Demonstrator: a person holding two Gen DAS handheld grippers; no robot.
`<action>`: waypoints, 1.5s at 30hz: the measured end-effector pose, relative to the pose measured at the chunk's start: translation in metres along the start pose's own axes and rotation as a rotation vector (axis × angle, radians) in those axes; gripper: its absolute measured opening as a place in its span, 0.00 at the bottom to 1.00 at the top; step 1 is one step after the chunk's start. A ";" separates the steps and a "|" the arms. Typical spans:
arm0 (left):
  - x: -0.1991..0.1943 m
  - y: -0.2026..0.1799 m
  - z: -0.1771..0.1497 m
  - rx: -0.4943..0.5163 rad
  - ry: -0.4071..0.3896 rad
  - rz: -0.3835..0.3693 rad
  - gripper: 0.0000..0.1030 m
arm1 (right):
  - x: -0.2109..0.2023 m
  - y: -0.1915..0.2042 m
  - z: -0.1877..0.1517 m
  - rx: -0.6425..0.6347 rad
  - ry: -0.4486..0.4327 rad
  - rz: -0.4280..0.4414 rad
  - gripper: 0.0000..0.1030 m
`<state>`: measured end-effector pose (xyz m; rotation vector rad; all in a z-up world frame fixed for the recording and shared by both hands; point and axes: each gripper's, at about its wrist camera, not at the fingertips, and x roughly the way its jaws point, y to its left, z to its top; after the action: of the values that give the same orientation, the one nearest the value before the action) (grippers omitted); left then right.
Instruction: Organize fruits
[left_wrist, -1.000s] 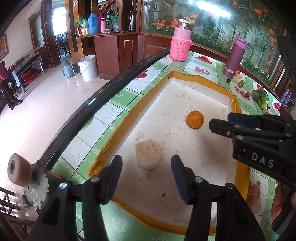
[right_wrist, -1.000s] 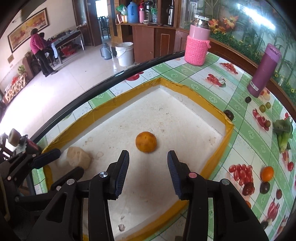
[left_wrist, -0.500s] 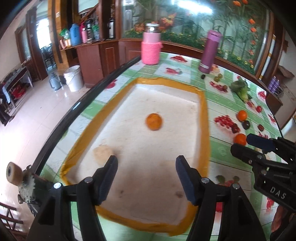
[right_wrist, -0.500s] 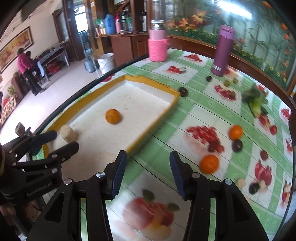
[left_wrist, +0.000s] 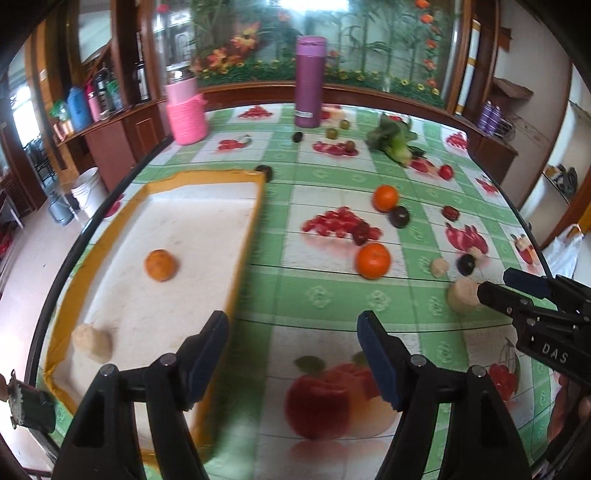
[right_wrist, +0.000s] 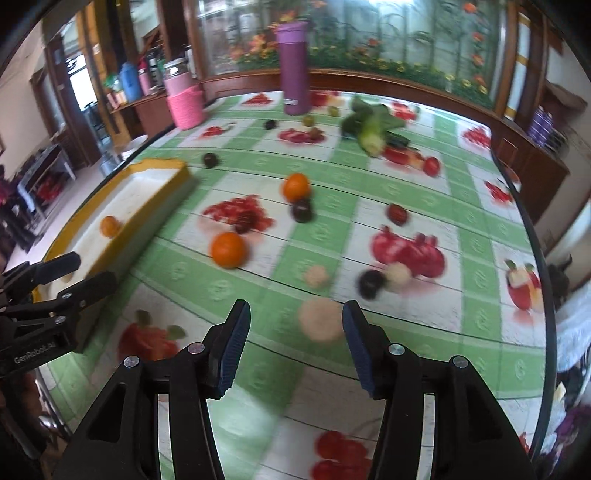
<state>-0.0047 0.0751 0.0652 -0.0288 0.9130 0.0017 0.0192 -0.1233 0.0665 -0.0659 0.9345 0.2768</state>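
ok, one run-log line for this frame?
phase: reaching for next fruit | left hand-held gripper: open, empty, jaws just opening | right hand-held gripper: open, jaws just opening, pale fruit ahead | tray: one orange

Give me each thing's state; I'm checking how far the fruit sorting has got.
Tray: holds one orange and one pale fruit.
Orange in tray: lying loose.
Nearest orange on table: outside tray.
Purple bottle: upright, capped.
Left tongs: open, empty, jaws just widened.
Right tongs: open, pale fruit ahead, not gripped.
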 end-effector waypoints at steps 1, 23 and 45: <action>0.001 -0.005 0.000 0.009 0.004 -0.006 0.73 | 0.001 -0.007 -0.002 0.010 0.004 -0.001 0.54; 0.032 -0.043 0.009 0.081 0.073 0.002 0.74 | 0.051 -0.024 -0.006 0.030 0.091 0.132 0.51; 0.091 -0.065 0.033 0.050 0.116 -0.106 0.36 | 0.020 -0.068 -0.028 0.152 0.040 0.057 0.36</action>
<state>0.0773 0.0098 0.0150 -0.0310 1.0260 -0.1227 0.0258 -0.1901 0.0296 0.0955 0.9957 0.2573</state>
